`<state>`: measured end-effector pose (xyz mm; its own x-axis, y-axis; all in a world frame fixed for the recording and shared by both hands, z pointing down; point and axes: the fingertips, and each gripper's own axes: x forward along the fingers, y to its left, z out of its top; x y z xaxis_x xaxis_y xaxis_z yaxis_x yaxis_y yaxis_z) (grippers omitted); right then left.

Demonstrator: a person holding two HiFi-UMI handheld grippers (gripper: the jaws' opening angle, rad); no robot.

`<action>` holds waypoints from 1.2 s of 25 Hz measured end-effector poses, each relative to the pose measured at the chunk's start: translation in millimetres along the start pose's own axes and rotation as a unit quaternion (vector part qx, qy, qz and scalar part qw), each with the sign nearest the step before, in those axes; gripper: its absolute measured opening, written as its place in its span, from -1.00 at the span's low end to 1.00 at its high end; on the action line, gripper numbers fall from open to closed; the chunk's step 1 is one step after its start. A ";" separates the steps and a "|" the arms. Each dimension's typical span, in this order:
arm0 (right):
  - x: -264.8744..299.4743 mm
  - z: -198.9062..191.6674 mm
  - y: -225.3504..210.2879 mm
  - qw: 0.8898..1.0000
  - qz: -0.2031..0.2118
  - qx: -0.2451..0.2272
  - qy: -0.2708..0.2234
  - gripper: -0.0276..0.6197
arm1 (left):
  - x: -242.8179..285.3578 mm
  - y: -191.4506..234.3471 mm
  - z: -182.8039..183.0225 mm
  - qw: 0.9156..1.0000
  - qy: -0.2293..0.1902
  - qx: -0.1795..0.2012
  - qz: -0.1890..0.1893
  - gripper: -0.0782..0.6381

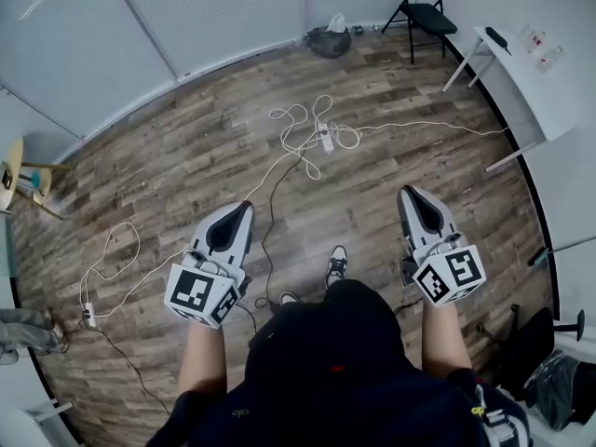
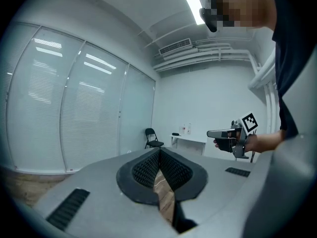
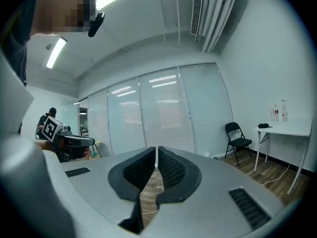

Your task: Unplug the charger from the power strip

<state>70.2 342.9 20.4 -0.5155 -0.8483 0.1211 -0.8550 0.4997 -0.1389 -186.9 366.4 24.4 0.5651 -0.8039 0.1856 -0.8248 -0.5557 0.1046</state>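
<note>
Both claws, left gripper (image 1: 244,209) and right gripper (image 1: 408,194), were closed and empty, well apart from the power strip (image 1: 326,139); the unplugging was not yet begun.

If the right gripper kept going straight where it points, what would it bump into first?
Probably the glass wall with blinds. Nothing seems to stand in front of the right gripper before that, though depth is hard to judge.

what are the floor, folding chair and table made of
Brown plank floor: wood or wood-look laminate, visible grain and seams, slight sheen. Black folding chair: thin tubular frame, probably painted metal. White rectangular table: smooth matte top, likely laminate, on slim legs.
</note>
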 end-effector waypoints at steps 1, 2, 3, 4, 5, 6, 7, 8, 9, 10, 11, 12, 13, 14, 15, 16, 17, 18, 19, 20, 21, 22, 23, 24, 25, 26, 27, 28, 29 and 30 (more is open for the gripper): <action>9.9 2.1 -13.1 1.000 0.002 -0.001 0.000 -0.82 | 15.3 2.2 2.7 1.000 0.000 0.000 0.000 -0.73; 19.6 4.6 -26.5 1.000 0.004 -0.003 0.000 -0.82 | 31.1 4.3 5.4 1.000 0.000 0.001 0.000 -0.73; 28.7 7.2 -39.9 1.000 0.006 -0.005 -0.001 -0.82 | 46.7 6.4 8.0 1.000 0.001 0.002 0.002 -0.73; 36.8 9.8 -52.9 1.000 0.008 -0.005 -0.003 -0.82 | 61.7 8.4 10.3 1.000 0.002 0.003 0.004 -0.73; 44.2 12.2 -65.7 1.000 0.010 -0.004 -0.005 -0.82 | 75.9 9.9 12.4 1.000 0.003 0.002 0.006 -0.73; 50.9 14.6 -78.6 1.000 0.012 -0.004 -0.006 -0.82 | 89.6 10.4 14.7 1.000 0.003 0.001 0.008 -0.73; 56.7 16.8 -91.6 1.000 0.014 -0.004 -0.007 -0.82 | 102.9 9.7 17.4 1.000 0.002 0.001 0.010 -0.73; 61.8 19.0 -104.4 1.000 0.016 -0.004 -0.008 -0.82 | 115.8 7.8 20.7 1.000 0.003 0.002 0.011 -0.73; 66.3 20.8 -116.3 1.000 0.018 -0.004 -0.010 -0.82 | 127.9 5.2 24.2 1.000 0.003 0.004 0.011 -0.73; 70.2 22.1 -127.0 1.000 0.021 -0.004 -0.011 -0.82 | 139.1 2.4 27.7 1.000 0.004 0.007 0.011 -0.73; 74.1 22.5 -136.5 1.000 0.024 -0.004 -0.011 -0.82 | 149.3 0.2 30.9 1.000 0.003 0.010 0.011 -0.73; 78.0 22.3 -144.9 1.000 0.028 -0.003 -0.010 -0.82 | 158.4 -1.3 33.7 1.000 0.003 0.011 0.012 -0.73; 81.6 21.6 -152.7 0.999 0.032 -0.003 -0.008 -0.82 | 166.5 -2.6 35.9 1.000 0.002 0.012 0.013 -0.73; 84.7 20.6 -160.2 0.999 0.035 -0.001 -0.007 -0.82 | 174.0 -4.3 37.4 1.000 0.002 0.011 0.015 -0.73; 87.4 19.4 -167.4 0.999 0.038 0.001 -0.006 -0.82 | 181.3 -6.1 38.3 1.000 0.003 0.009 0.015 -0.73; 90.0 18.4 -174.1 0.999 0.039 0.004 -0.005 -0.82 | 188.7 -7.5 38.7 1.000 0.004 0.007 0.013 -0.73; 92.9 17.6 -180.1 0.999 0.039 0.007 -0.006 -0.82 | 196.0 -7.9 39.0 1.000 0.007 0.007 0.012 -0.73; 96.1 17.0 -185.5 0.999 0.039 0.009 -0.006 -0.82 | 203.1 -7.1 39.5 1.000 0.010 0.008 0.011 -0.73; 99.5 16.4 -190.5 0.999 0.038 0.011 -0.005 -0.82 | 210.0 -5.4 40.2 1.000 0.013 0.010 0.011 -0.73; 103.0 15.6 -195.5 0.999 0.036 0.013 -0.003 -0.82 | 216.9 -3.3 40.9 1.000 0.016 0.012 0.011 -0.73; 106.3 14.5 -200.6 0.999 0.034 0.015 0.000 -0.82 | 223.9 -1.3 41.5 1.000 0.017 0.012 0.011 -0.73; 109.7 13.3 -205.6 0.999 0.032 0.016 0.001 -0.82 | 231.2 0.8 42.0 1.000 0.017 0.012 0.010 -0.73; 113.1 12.1 -210.0 0.999 0.031 0.016 0.002 -0.82 | 238.5 2.8 42.2 1.000 0.017 0.012 0.009 -0.73; 116.6 11.2 -213.6 0.999 0.030 0.016 0.002 -0.82 | 245.6 5.2 42.3 1.000 0.017 0.011 0.006 -0.73; 120.0 10.6 -216.8 0.999 0.028 0.015 0.002 -0.82 | 252.7 7.8 42.2 1.000 0.017 0.010 0.003 -0.73; 123.4 10.2 -220.4 1.000 0.025 0.014 0.004 -0.82 | 260.2 10.8 42.0 1.000 0.018 0.009 -0.001 -0.73; 127.0 9.8 -224.7 1.000 0.021 0.012 0.006 -0.82 | 268.3 13.8 41.6 1.000 0.019 0.008 -0.006 -0.73; 130.8 9.3 -229.8 1.000 0.015 0.012 0.007 -0.82 | 277.1 16.8 41.2 1.000 0.020 0.008 -0.012 -0.73; 135.0 8.8 -235.5 1.000 0.009 0.012 0.008 -0.82 | 286.3 19.8 40.7 1.000 0.021 0.008 -0.018 -0.73; 139.8 8.4 -241.2 1.000 0.002 0.014 0.009 -0.82 | 295.8 23.3 40.5 0.999 0.023 0.009 -0.026 -0.73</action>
<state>204.8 102.4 62.5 -0.5200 -0.8428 0.1387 -0.8512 0.4979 -0.1659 -38.2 107.1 42.2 0.6050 -0.7640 0.2243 -0.7940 -0.5999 0.0983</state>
